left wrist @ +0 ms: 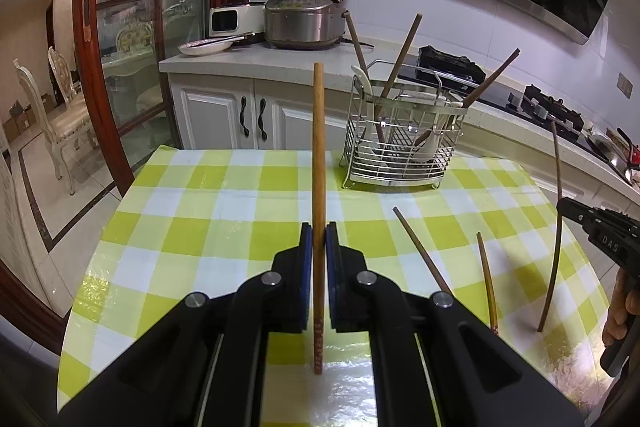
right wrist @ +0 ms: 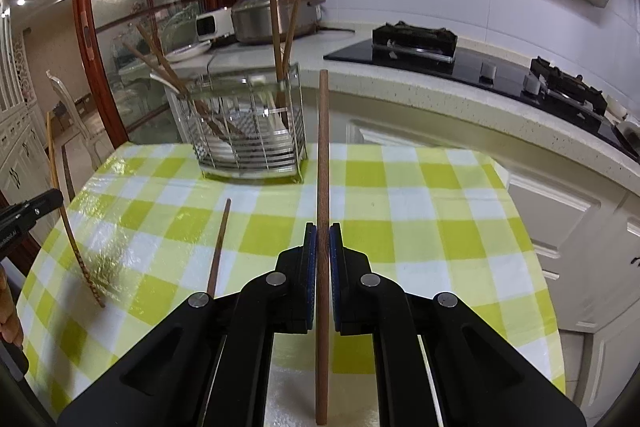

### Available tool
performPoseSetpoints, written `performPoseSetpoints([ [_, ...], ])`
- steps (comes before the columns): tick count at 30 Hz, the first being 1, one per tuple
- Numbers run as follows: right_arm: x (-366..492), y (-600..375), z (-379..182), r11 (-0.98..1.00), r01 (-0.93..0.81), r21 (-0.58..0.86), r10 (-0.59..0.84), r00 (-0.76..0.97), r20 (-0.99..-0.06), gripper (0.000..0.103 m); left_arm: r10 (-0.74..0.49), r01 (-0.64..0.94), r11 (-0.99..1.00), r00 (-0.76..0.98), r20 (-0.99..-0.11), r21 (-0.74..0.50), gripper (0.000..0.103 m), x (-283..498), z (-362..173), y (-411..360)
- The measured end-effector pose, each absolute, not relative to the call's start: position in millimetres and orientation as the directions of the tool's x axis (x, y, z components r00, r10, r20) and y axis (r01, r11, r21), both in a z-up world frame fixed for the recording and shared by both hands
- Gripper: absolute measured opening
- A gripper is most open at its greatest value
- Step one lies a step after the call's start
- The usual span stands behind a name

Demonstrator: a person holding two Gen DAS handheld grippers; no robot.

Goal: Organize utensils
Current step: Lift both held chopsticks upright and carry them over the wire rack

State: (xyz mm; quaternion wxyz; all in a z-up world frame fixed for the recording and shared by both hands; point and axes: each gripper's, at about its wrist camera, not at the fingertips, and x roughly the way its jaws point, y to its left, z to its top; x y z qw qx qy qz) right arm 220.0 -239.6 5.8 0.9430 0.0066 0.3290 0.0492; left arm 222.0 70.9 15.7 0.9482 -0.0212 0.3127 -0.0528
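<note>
Left gripper [left wrist: 319, 239] pinches a light chopstick [left wrist: 318, 147]; right gripper [right wrist: 322, 239] pinches a darker chopstick [right wrist: 322, 155]

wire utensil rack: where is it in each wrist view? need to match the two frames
Left wrist: wire utensil rack stands right of centre at the table's far edge.
Right wrist: wire utensil rack stands left of centre at the table's far edge.
Shared landmark: rice cooker on the counter behind.
</note>
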Motion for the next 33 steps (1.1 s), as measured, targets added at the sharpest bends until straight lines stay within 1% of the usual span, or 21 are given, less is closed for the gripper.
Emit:
performPoseSetpoints([
  [15, 205.1, -240.9, 32.1, 0.994, -0.096, 0.047, 0.106, 0.811, -0.575, 0.007, -0.117, 0.093, 0.993, 0.816, -0.567, -0.072, 0.007, 213.7, 26.1, 70.5],
  [17, 205.4, -240.8, 30.7, 0.994, -0.096, 0.043, 0.103, 0.806, -0.583, 0.007, -0.119, 0.093, 0.993, 0.812, -0.571, -0.074, 0.007, 214.1, 24.6, 70.0],
  [21, 215.9, -244.5, 17.0, 0.997, -0.074, 0.037, 0.081, 0.772, -0.63, 0.008, -0.122, 0.097, 0.993, 0.809, -0.574, -0.074, 0.007, 212.3, 23.1, 69.2],
  [23, 226.3, -243.7, 6.6, 0.997, -0.078, 0.025, 0.075, 0.744, -0.664, 0.012, -0.123, 0.096, 0.992, 0.81, -0.574, -0.077, 0.007, 212.5, 23.1, 69.7],
  [24, 236.1, -244.4, -2.2, 0.996, -0.083, 0.034, 0.084, 0.72, -0.689, 0.02, -0.124, 0.097, 0.992, 0.809, -0.574, -0.078, 0.007, 212.4, 23.1, 69.8],
  [25, 245.3, -244.6, -10.6, 0.995, -0.088, 0.042, 0.092, 0.701, -0.707, 0.035, -0.124, 0.098, 0.992, 0.808, -0.575, -0.077, 0.007, 212.8, 22.7, 69.7],
  [27, 265.6, -244.0, -28.3, 0.996, -0.088, 0.032, 0.082, 0.655, -0.751, 0.056, -0.123, 0.097, 0.992, 0.808, -0.577, -0.076, 0.007, 213.3, 22.5, 70.1],
  [30, 297.2, -246.2, -54.0, 0.995, -0.082, 0.055, 0.093, 0.579, -0.81, 0.056, -0.121, 0.094, 0.993, 0.809, -0.575, -0.077, 0.007, 213.4, 22.6, 71.0],
  [32, 315.1, -243.0, -68.7, 0.995, -0.088, 0.043, 0.084, 0.536, -0.84, 0.055, -0.116, 0.086, 0.993, 0.809, -0.576, -0.08, 0.007, 214.1, 22.4, 74.5],
  [33, 322.2, -241.7, -74.8, 0.997, -0.08, 0.021, 0.059, 0.521, -0.852, 0.051, -0.114, 0.083, 0.993, 0.81, -0.575, -0.08, 0.007, 214.1, 22.2, 75.7],
])
